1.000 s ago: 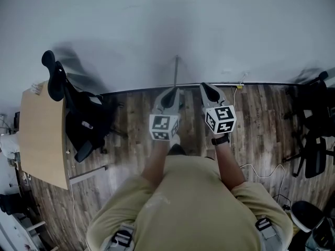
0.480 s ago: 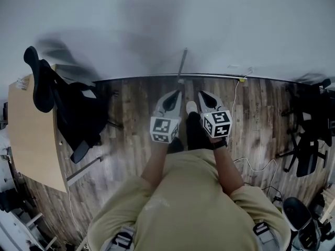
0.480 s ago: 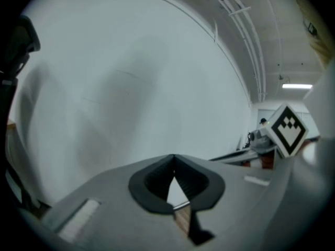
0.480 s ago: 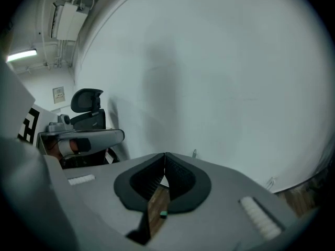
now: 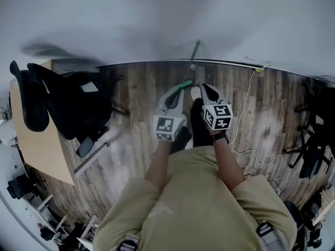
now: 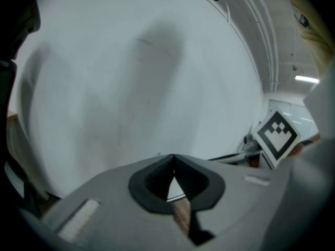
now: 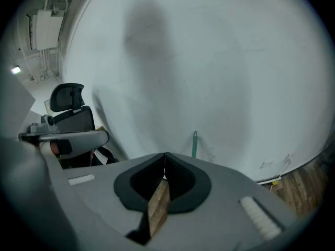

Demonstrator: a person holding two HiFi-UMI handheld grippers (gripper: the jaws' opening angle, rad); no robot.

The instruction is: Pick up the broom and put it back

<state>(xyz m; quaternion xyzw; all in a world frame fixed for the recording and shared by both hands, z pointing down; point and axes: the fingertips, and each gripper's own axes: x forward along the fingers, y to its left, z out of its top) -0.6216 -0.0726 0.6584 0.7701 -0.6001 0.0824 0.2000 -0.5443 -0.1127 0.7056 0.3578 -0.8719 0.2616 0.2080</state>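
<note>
No writing could be read. Black-and-white square patterns were borne by the marker cubes on both grippers, and a white tag on the black office chair was too small to be made out.

The broom was seen only as a thin handle, green at its upper end and greyer lower down. It was leaned tilted against the white wall, where wall and floor met, just ahead of the two grippers. A further green stretch was seen close beside the tip of the left gripper. Its brush end could not be made out.

The left gripper's jaws were seen brought together at their tips, and nothing was held between them. The right gripper was likewise closed tip to tip and empty, with the green handle seen beyond it against the wall. Both were held side by side, pointed towards the foot of the wall.

The floor was laid in grey-brown wooden planks, and a dark skirting line was run along the base of the wall. A light wooden desk was placed at the left, with the black chair pushed against it. A white cable was trailed across the planks at the right, and more dark chairs were stood at the far right edge.
</note>
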